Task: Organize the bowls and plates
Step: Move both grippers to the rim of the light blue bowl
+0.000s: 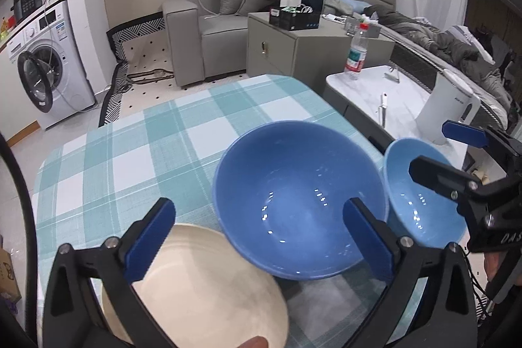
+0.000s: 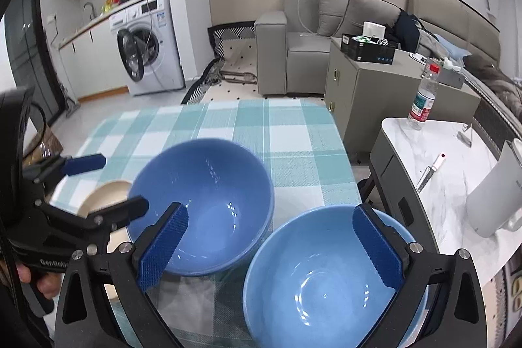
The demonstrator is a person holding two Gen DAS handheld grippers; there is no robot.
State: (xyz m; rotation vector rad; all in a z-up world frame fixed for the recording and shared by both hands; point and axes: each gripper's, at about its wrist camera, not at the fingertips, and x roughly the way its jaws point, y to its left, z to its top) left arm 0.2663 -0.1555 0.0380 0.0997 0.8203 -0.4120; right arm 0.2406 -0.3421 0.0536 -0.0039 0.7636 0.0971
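A table (image 1: 130, 152) w/ a teal-and-white checked cloth is seen in a small living rm; a grey sofa (image 1: 208, 31), a grey cabinet (image 1: 293, 48) and a washing machine (image 1: 45, 64) w/ its door open are placed beyond it. A white marble-top side table (image 1: 391, 97) is set just beside the table's right edge, carrying 1 water bottle (image 1: 356, 52), 1 white kettle (image 1: 447, 106) and 1 knife (image 2: 430, 172).

On the cloth are counted 2 blue bowls and 1 cream plate. The large blue bowl (image 1: 297, 198) is placed mid-table; the smaller light blue bowl (image 1: 421, 194) is set just beside it at the right edge; the cream plate (image 1: 202, 282) lies at the near left, its rim next to the large bowl.

The left gripper (image 1: 257, 237) is held above plate and large bowl, jaws wide apart, nothing clamped. The right gripper (image 2: 270, 247) is held over the light blue bowl, jaws also wide apart, nothing clamped.

The far half and left side of the cloth are left bare; the bowls are crowded toward the right edge.
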